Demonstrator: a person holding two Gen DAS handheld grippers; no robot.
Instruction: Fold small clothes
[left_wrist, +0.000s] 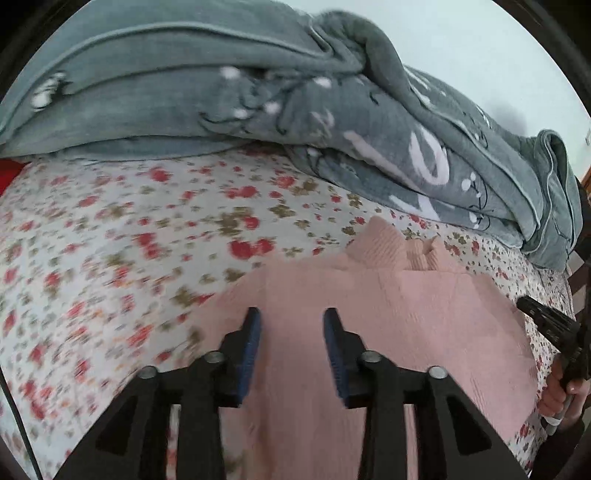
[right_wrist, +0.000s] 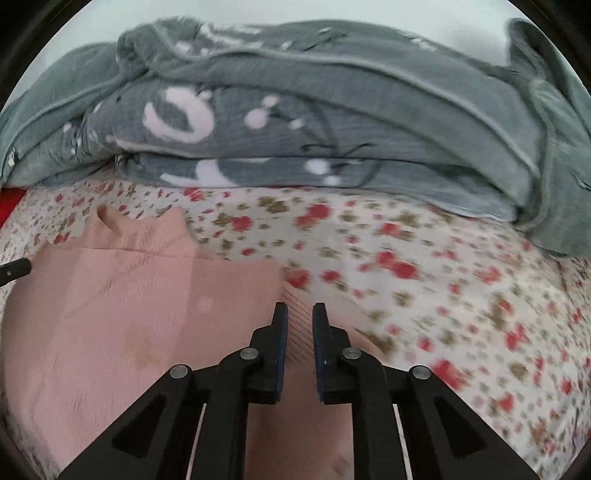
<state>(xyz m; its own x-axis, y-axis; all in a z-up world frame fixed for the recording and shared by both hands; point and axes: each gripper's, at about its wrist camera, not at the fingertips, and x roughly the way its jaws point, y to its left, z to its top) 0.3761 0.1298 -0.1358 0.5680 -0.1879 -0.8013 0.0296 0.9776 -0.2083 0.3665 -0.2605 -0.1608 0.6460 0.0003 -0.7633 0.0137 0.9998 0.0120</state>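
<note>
A pink knitted garment lies flat on the floral bed sheet, its ribbed collar pointing toward the blanket. My left gripper hovers over the garment's left part, open, with nothing pinched between its blue pads. In the right wrist view the same garment fills the lower left. My right gripper stands over its ribbed right edge with a narrow gap between the pads, open, the cloth showing below rather than held. The right gripper, held by a hand, appears at the left wrist view's right edge.
A bulky grey blanket with white prints is heaped along the far side of the bed, also seen as the grey blanket. Floral sheet stretches to the right of the garment. Something red shows at the far left edge.
</note>
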